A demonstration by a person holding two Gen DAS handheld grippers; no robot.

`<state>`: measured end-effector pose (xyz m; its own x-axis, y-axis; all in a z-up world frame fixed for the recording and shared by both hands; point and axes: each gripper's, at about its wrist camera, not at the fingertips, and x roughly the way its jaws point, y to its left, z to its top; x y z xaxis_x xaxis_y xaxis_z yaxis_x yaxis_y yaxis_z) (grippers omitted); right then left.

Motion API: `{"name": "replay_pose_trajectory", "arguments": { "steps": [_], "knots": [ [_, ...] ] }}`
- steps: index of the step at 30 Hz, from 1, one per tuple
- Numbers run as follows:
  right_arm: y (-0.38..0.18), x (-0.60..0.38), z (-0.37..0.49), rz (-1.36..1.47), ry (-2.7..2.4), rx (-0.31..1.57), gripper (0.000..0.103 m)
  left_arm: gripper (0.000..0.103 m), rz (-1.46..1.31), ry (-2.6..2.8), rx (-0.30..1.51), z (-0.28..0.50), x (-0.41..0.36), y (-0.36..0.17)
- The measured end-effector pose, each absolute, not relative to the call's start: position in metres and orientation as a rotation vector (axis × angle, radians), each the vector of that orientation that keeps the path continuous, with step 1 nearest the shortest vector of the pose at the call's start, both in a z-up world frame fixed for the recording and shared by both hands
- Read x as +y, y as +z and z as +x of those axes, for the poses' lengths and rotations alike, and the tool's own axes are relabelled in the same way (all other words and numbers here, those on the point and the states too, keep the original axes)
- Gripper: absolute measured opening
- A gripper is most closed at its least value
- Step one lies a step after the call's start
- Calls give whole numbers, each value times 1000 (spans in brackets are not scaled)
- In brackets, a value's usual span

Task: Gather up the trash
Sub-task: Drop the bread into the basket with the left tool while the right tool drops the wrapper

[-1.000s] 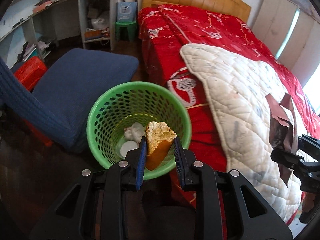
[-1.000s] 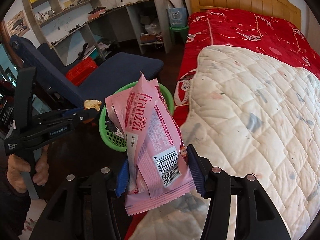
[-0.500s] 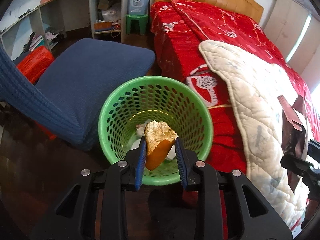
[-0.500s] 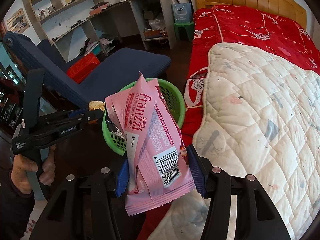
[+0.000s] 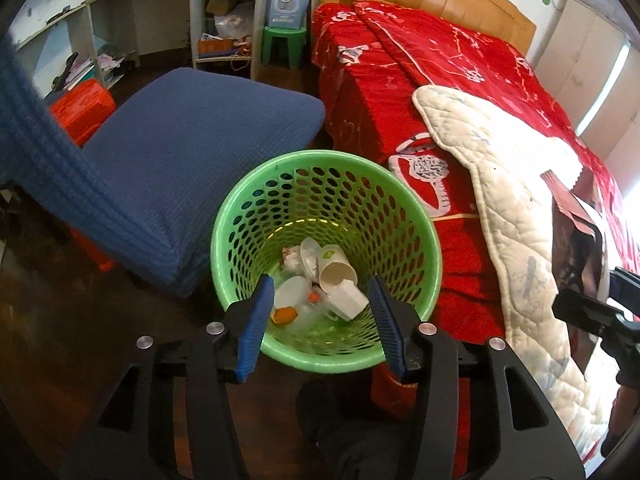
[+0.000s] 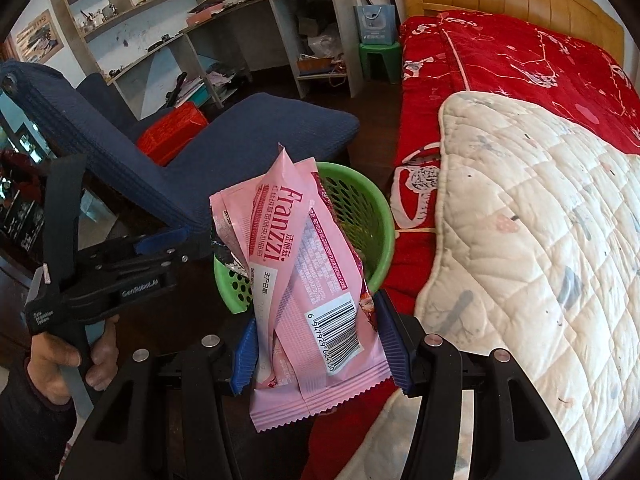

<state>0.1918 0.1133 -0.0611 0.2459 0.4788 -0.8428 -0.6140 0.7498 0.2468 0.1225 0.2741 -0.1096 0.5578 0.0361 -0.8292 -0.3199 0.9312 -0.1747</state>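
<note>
A green mesh basket stands on the dark floor between the chair and the bed. Inside lie white paper cups, lids and an orange scrap. My left gripper hangs over the basket's near rim; its jaws are opening and nothing is between them. The right wrist view shows the left gripper from the side, held by a hand. My right gripper is shut on a pink Franzzi wrapper, which hides much of the basket behind it.
A blue upholstered chair stands left of the basket, a bed with a red cover and a white quilt to its right. Behind are desk shelves, a red box and a green stool.
My left gripper opened and the yellow-orange scrap it held dropped into the basket. Both grippers moved closer to the basket; the right one still holds the pink wrapper.
</note>
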Motion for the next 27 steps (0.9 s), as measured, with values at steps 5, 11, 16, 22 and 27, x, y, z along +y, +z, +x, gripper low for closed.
{"name": "replay_pose_trajectory", "arguments": {
  "steps": [5,11,16,22,27],
  "knots": [
    [-63,128,196,-148,757,1094,53,56,-339,237,957,111,280,-109],
    [-68,146,199,-163,761,1097,54,63,-324,270,949,97,282,-107],
    [-71,159,203,-158,758,1096,55,66,-312,297,943,86,283,-104],
    [-74,176,206,-151,756,1094,58,71,-317,311,937,78,284,-101],
    [-74,189,208,-150,770,1087,65,74,-321,317,936,75,283,-101]
  ]
}}
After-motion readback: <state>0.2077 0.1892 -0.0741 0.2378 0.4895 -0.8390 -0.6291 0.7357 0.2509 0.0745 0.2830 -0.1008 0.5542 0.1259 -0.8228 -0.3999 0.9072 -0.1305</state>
